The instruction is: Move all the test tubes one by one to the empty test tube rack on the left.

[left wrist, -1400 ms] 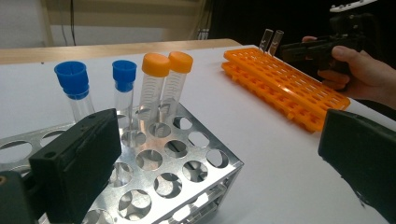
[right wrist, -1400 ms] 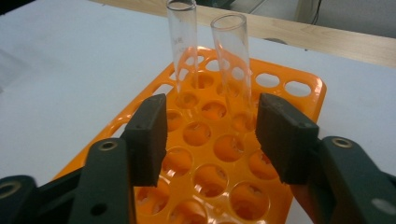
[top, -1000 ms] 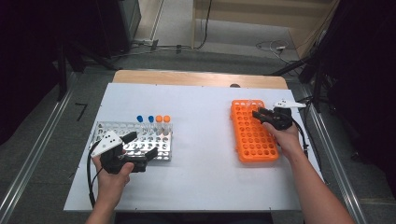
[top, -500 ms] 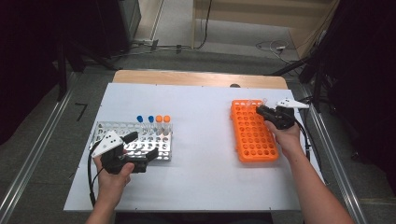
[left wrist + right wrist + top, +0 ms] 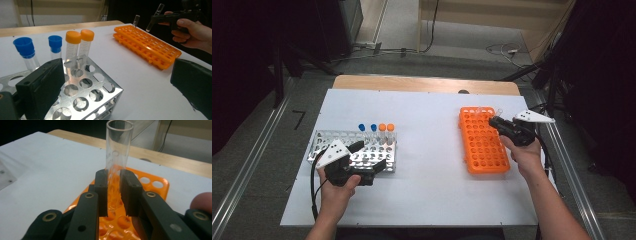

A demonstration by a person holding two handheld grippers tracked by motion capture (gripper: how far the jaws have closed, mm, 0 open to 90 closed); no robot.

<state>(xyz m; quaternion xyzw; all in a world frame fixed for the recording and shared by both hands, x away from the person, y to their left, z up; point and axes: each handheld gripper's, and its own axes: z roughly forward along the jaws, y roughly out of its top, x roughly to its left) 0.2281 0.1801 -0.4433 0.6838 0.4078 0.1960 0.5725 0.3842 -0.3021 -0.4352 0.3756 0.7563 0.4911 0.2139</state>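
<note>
Glass is up in the high view: the right tool (image 5: 495, 120) has its jaws clamped on a clear glass tube (image 5: 498, 113), having just closed on it, held over the far end of the orange plastic rack (image 5: 483, 145), a flat grid of round holes lying near the right edge of the white bench (image 5: 432, 185). Across the bench, near its left edge, sits a shiny metal rack (image 5: 319, 142) with punched round holes; two blue-capped tubes (image 5: 367, 128) and two orange-capped tubes (image 5: 386, 128) stand along its far side. The left tool (image 5: 368, 155) rests low at the near right corner of that metal rack, its jaws spread wide and gripping nothing.

Over to the left gripper view: two blocky black jaws stand far apart, one at the left beside the metal rack (image 5: 92, 92), one at the right over bare bench (image 5: 140, 75). Smooth, ribbed plastic tubes with blue caps (image 5: 25, 46) and orange caps (image 5: 80, 36) rise from the perforated sheet steel. Beyond, the orange rack (image 5: 150, 47) lies flat, and the person's right hand (image 5: 192, 32) holds the right tool (image 5: 153, 21) above its far end, the clear tube (image 5: 155, 16) tilted in its tip.

Right gripper view now: matte black jaws pinch the tube (image 5: 117, 152) near its rounded bottom. It stands nearly upright, open mouth on top, thin-walled and transparent, with the orange rack (image 5: 152, 182) showing beneath and through it.
</note>
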